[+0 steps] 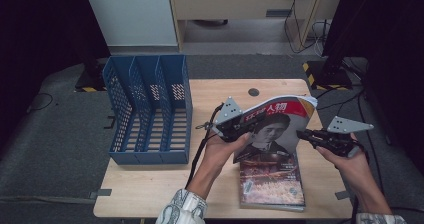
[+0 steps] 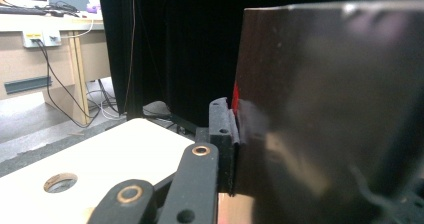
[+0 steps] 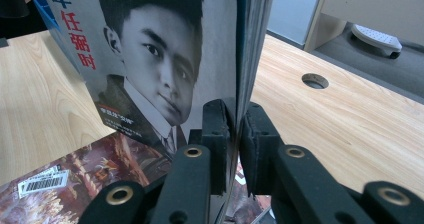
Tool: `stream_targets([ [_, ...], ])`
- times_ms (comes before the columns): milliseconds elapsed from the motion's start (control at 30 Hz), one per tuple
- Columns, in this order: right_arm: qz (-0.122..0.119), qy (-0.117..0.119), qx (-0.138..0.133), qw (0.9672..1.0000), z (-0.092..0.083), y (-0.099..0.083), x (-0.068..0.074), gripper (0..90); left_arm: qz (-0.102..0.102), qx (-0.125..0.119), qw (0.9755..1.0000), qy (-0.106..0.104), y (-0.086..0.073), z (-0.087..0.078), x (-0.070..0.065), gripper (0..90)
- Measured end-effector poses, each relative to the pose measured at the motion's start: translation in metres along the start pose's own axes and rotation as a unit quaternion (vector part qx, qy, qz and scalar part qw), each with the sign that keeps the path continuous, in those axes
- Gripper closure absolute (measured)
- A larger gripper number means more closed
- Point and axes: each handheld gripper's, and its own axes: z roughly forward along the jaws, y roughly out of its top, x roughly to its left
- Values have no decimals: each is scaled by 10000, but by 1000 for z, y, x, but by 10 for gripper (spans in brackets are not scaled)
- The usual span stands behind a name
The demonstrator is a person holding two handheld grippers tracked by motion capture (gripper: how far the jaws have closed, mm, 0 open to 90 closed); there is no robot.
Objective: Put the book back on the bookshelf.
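In the right gripper view, the right gripper (image 3: pixel 234 134) at lower centre is clenched on the magazine's (image 3: pixel 160 59) edge. In the high view, right of centre, the magazine stands raised above a stack of magazines (image 1: pixel 272 181), its other edge pinched by the left gripper (image 1: pixel 239 127). A blue file rack (image 1: pixel 150 109) stands at left on the table (image 1: pixel 150 184).

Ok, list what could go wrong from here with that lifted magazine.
1. Both tools, left tool and right tool, pinch the lifted magazine only at its side edges; the thin pages may bend or slip out.
2. Pulling the tools apart could tear the cover.
3. The blue file rack has narrow slots; a sagging magazine might catch on a divider.
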Motion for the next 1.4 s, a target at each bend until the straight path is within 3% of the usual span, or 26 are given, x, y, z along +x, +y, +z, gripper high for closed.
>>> stream_targets([
  [200, -17, 14, -7, 10000, 0, 0, 1, 831, -47, -60, 10000, -62, 6, -1, -2, 804],
  [433, 2, 9, -13, 10000, 0, 0, 0, 791, 96, -15, 9999, 52, 9, -1, -3, 854],
  [500, 45, -10, -23, 10000, 1, 0, 0, 726, 135, -20, 9999, 30, 8, 0, -4, 859],
  [633, 275, -263, -23, 9993, 4, -5, -4, 474, 174, -16, 9998, 14, 8, -1, -5, 862],
  [800, 496, -506, 357, 9968, 14, -20, -8, 257, 183, -35, 9998, -6, 8, 0, -6, 864],
  [1100, 767, -637, 1056, 9894, 39, -63, 1, 174, 158, -61, 9999, -11, 7, -1, -6, 863],
  [1167, 725, -614, 1162, 9887, 40, -71, 4, 171, 153, -71, 9999, -19, 7, -1, -6, 863],
  [1400, 843, -764, 1252, 9856, 43, -83, 7, 172, 146, -110, 9998, 30, 7, -1, -6, 865],
])
